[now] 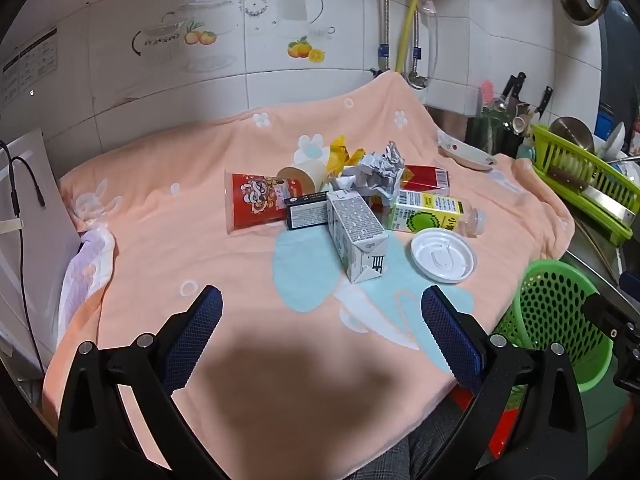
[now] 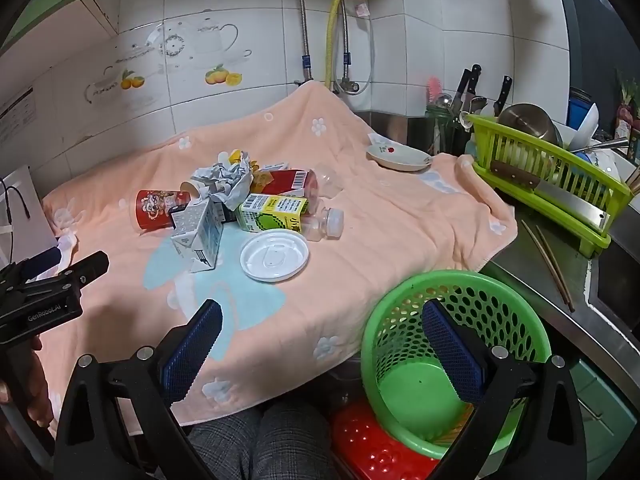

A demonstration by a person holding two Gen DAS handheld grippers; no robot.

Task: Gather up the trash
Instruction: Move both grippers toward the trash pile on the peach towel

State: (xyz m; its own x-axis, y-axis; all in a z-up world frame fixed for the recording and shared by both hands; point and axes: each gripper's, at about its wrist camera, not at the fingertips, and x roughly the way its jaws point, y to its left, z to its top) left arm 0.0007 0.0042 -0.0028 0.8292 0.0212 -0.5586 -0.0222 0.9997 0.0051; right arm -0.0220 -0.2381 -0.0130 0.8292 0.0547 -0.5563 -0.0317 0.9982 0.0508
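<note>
A pile of trash lies on the peach towel (image 1: 168, 240): a grey milk carton (image 1: 356, 236), a red paper cup (image 1: 256, 202), a black box (image 1: 306, 212), crumpled paper (image 1: 376, 176), a green-labelled bottle (image 1: 432, 210), a red box (image 1: 426, 178) and a white lid (image 1: 442, 254). My left gripper (image 1: 320, 320) is open and empty, short of the carton. My right gripper (image 2: 322, 334) is open and empty, over the towel's near edge beside the green perforated basket (image 2: 456, 344). The pile also shows in the right wrist view, with the carton (image 2: 198, 236) and the lid (image 2: 274, 254).
A shallow dish (image 2: 398, 156) sits at the towel's far right. A green dish rack (image 2: 548, 176) with a cleaver and pots stands on the right, with chopsticks (image 2: 548, 264) on the steel counter. A red stool (image 2: 376, 448) is under the basket. A white board (image 1: 28, 216) stands on the left.
</note>
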